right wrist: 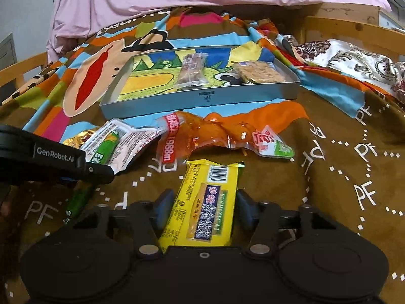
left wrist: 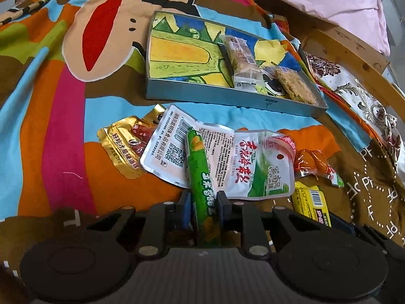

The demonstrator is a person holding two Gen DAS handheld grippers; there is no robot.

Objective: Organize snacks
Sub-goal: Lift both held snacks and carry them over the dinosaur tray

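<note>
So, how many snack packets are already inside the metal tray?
2. A clear-wrapped bar lies near the middle of the tray, and a square crispy cake sits at its right end. None appears hidden.

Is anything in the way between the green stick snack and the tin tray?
Yes. The left tool grips the green stick snack, and white snack packets lie on the blanket between it and the tin tray. It can probably lift over them.

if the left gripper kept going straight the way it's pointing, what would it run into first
Likely the white pouch with red lettering: the left gripper, fingers shut on the green sausage stick, points at the snack pile, with the tin tray beyond. Depth is hard to judge.
</note>
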